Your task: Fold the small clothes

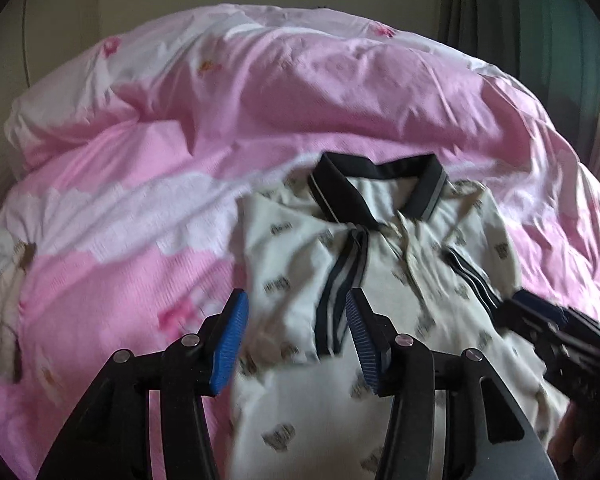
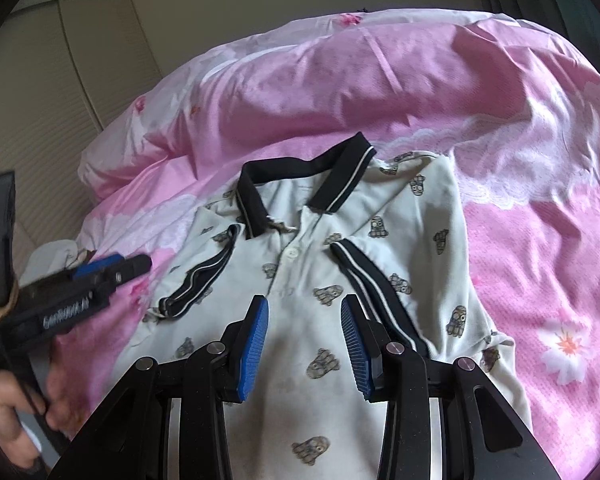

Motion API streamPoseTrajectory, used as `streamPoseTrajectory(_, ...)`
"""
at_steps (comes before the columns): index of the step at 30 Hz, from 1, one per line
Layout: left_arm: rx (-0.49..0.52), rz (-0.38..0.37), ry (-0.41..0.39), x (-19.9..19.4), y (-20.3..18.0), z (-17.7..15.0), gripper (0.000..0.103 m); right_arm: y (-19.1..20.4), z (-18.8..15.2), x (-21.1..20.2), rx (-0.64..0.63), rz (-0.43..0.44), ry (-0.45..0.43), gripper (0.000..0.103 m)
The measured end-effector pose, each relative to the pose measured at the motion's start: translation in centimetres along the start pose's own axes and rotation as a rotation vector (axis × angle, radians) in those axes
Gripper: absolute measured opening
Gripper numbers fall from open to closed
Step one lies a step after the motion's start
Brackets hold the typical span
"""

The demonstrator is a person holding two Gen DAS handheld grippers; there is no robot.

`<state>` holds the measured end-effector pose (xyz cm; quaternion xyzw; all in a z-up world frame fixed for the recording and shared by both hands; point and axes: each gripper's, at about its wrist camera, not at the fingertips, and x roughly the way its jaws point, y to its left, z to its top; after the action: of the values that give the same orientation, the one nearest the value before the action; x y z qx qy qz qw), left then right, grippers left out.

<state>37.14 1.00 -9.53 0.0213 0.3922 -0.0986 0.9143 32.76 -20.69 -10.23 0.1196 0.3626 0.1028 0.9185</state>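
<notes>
Polo shirt (image 2: 412, 248) flat beneath both grippers' parted, empty jaws; sleeves folded inward.

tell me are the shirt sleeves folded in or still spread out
Folded in: on the shirt both striped sleeve cuffs lie over its front, either side of the buttons.

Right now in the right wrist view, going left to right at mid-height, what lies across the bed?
Left tongs → dark striped sleeve cuff → white shirt button → second striped cuff → pink flowered bedcover.
</notes>
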Motion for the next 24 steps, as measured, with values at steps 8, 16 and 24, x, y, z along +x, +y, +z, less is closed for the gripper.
streamPoseTrajectory(8,0.010,-0.041,0.044,2.1,-1.9,-1.6,0.036,-0.4,-0.5,-0.7,-0.003,-0.026,0.010,0.040)
streamPoseTrajectory(16,-0.028,-0.048,0.085,3.0,-1.9,-2.9,0.009,-1.0,-0.7,-0.8,0.008,-0.027,0.010,0.040)
streamPoseTrajectory(24,-0.010,-0.063,0.071,2.0,-3.6,-3.7,0.009,-1.3,-0.7,-0.7,0.012,-0.022,0.012,0.040)
